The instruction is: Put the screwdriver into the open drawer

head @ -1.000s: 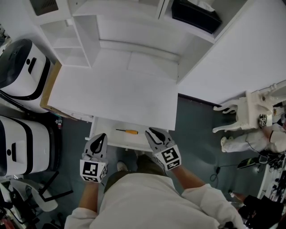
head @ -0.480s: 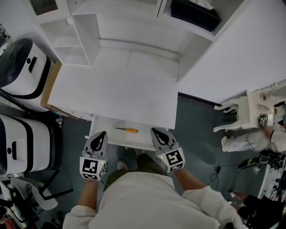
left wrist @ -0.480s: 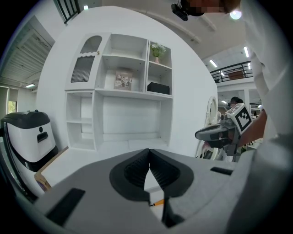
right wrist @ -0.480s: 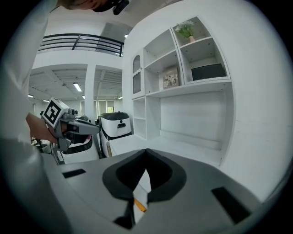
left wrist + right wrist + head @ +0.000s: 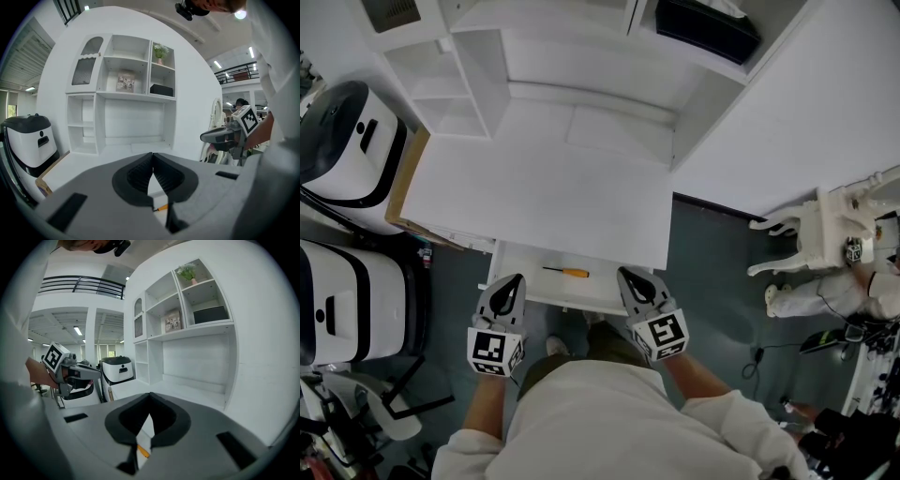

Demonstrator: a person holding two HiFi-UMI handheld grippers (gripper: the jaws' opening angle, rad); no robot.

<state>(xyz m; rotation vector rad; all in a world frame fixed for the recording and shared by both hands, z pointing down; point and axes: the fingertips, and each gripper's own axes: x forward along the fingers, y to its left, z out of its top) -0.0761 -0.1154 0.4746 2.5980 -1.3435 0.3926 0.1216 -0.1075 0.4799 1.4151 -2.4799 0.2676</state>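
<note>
"Where's the screwdriver (image 5: 567, 273)?"

"It's lying flat in the open drawer (image 5: 598, 289), the one pulled out from under the white tabletop (image 5: 534, 192). The orange handle is toward the right and the thin dark shaft toward the left."

"Has either claw got hold of it?"

"No. The left claw (image 5: 512, 281) is over the drawer's left end, its jaws pressed together with nothing between them. The right claw (image 5: 625, 274) is at the drawer's right end, also pressed together and empty. The screwdriver lies between the two and touches neither. In each claw's own view, a bit of orange handle shows through the gap below the closed tips."

"Which way are they pointing?"

"Both point toward the white shelf unit (image 5: 122, 93) behind the tabletop. It holds a black box (image 5: 161, 89), a framed picture (image 5: 125, 83) and a small plant (image 5: 161, 50) up top. Two white-and-black machines (image 5: 342, 141) stand off to the left of the tabletop."
</note>
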